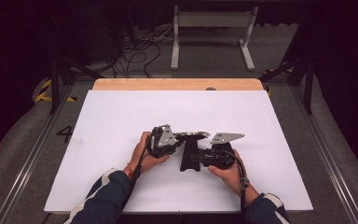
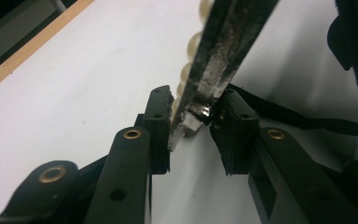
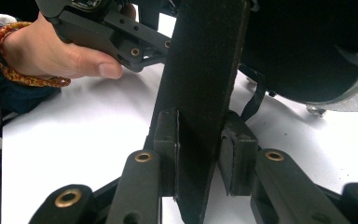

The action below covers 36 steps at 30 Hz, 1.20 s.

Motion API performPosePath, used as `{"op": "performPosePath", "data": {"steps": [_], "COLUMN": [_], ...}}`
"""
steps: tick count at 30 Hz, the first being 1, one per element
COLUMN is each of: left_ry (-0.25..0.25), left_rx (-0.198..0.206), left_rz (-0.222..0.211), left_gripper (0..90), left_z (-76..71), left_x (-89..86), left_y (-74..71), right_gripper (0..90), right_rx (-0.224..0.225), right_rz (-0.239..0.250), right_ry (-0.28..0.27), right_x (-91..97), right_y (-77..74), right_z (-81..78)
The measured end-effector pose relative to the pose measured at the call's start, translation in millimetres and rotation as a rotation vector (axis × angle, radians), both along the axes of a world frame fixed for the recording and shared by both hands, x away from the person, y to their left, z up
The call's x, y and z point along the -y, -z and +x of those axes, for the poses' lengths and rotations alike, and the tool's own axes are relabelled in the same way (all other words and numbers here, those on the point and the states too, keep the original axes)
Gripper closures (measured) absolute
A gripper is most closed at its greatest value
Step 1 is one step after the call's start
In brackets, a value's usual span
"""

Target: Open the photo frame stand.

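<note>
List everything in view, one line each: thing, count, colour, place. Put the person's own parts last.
Stand: one, black, flat upright piece near the middle of the table, between the two tongs.
Flat dark piece with a glittery edge: one, dark grey, atop the stand, held at its left end.
Beads: one row, cream, along that piece's edge.
Table sheet: one, white, covering the table.
Wooden table edge: one, light brown, far side.
White frame: one, on the floor beyond the table.
Cables: several, black, on the floor beyond.
Left tongs: one, black, shut on the glittery edge.
Right tongs: one, black, shut on the stand.
Hands: two, gripping the tongs.
Sleeves: two, dark with white stripes, near edge.
</note>
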State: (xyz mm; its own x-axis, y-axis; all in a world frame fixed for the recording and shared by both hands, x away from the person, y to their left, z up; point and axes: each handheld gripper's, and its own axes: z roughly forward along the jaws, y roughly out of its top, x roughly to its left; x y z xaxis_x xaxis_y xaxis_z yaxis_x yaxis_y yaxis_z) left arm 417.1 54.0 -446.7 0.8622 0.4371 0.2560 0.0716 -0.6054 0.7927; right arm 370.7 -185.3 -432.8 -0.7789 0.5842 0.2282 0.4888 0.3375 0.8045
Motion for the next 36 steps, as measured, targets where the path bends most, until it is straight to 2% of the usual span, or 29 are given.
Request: {"op": "performPosePath", "data": {"steps": [9, 16, 21, 29, 31, 36], "left_ry": [-0.006, -0.020, -0.028, -0.012, -0.004, -0.003], "left_rx": [-0.006, -0.017, -0.037, -0.042, -0.045, -0.031], "left_rz": [-0.008, 0.013, -0.019, -0.035, -0.054, -0.040], "left_gripper": [67.8, 67.3, 62.3, 55.4, 52.3, 47.2], "left_z": [2.8, 6.0, 7.0, 0.4, -1.8, -6.1], "left_x": [1.0, 4.3, 1.2, -4.7, -6.5, -8.4], "left_y": [1.5, 5.0, 4.5, -5.2, -8.8, -13.4], "right_gripper": [70.9, 69.8, 68.2, 62.1, 62.5, 61.3], "right_rx": [-0.001, 0.015, 0.026, 0.097, 0.114, 0.156], "right_rz": [0.004, -0.011, -0.027, -0.071, -0.072, -0.081], "right_ry": [0.008, 0.011, 0.014, 0.031, 0.035, 0.042], "right_x": [0.9, 0.5, -0.7, -1.3, -0.1, 2.2], "right_y": [1.6, 1.6, 1.6, -4.1, -6.2, -12.3], "right_z": [0.0, -0.8, -2.4, -8.8, -11.1, -16.3]}}
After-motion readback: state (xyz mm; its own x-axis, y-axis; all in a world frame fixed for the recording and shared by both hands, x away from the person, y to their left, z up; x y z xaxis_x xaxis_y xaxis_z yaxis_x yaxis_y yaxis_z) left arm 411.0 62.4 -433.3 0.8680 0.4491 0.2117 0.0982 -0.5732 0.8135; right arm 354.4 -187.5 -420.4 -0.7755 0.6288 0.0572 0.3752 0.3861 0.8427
